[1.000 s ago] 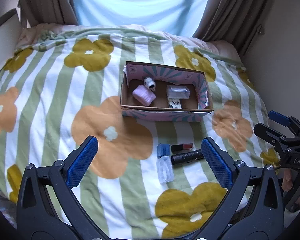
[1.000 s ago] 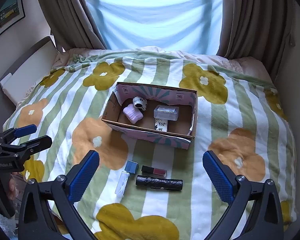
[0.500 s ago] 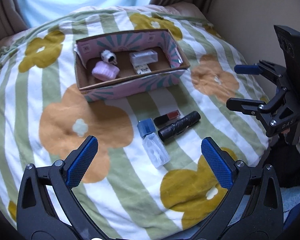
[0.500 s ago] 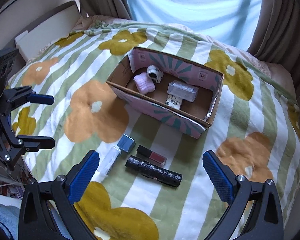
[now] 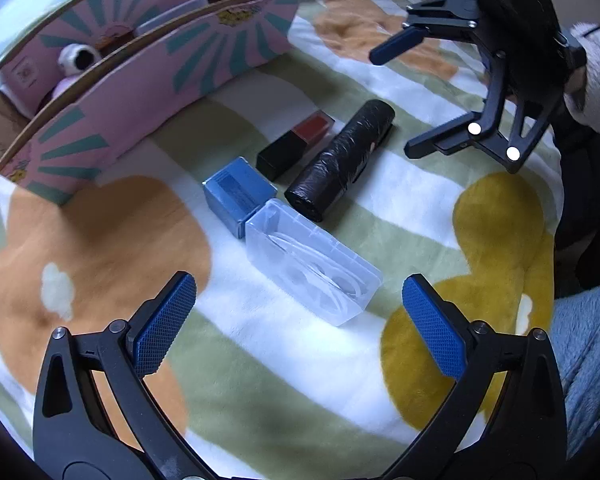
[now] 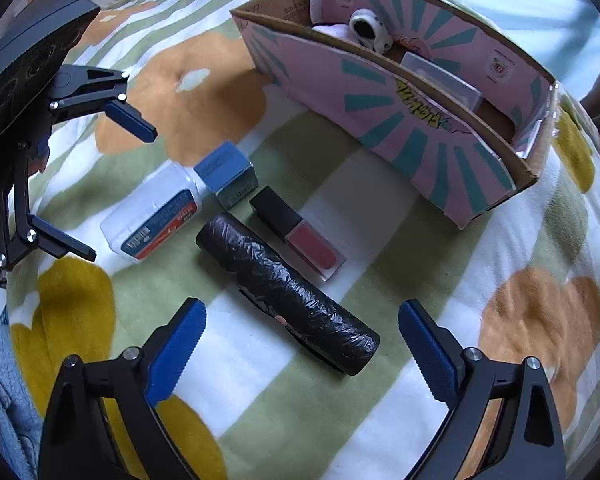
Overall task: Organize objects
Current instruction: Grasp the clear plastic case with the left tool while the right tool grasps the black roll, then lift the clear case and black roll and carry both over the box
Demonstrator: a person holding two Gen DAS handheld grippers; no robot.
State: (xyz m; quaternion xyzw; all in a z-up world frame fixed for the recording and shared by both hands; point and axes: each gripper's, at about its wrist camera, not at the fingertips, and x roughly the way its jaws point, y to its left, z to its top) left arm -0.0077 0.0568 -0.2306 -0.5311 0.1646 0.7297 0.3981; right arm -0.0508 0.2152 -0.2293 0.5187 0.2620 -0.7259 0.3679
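Several small items lie on the flowered blanket in front of a pink cardboard box [image 5: 148, 80] [image 6: 400, 128]. A clear plastic case [image 5: 312, 260] [image 6: 152, 216] lies just ahead of my left gripper [image 5: 300, 320], which is open and empty. Beside the case are a small blue box [image 5: 238, 194] [image 6: 226, 168], a red lip gloss tube [image 5: 296, 144] [image 6: 300, 232] and a black roll [image 5: 340, 160] [image 6: 288, 292]. My right gripper [image 6: 302, 344] is open, low over the black roll's near end. The pink box holds a white-and-black toy [image 6: 370, 32], a clear box [image 6: 440, 80] and a lilac item.
The right gripper [image 5: 396, 96] shows at the upper right of the left wrist view, the left gripper [image 6: 116, 192] at the left of the right wrist view. A blue knitted fabric [image 5: 588, 344] lies at the bed's near edge.
Both grippers have dropped down and moved close to the items on the blanket. The left now hovers by the clear case, the right by the black roll. Nothing has been picked up.
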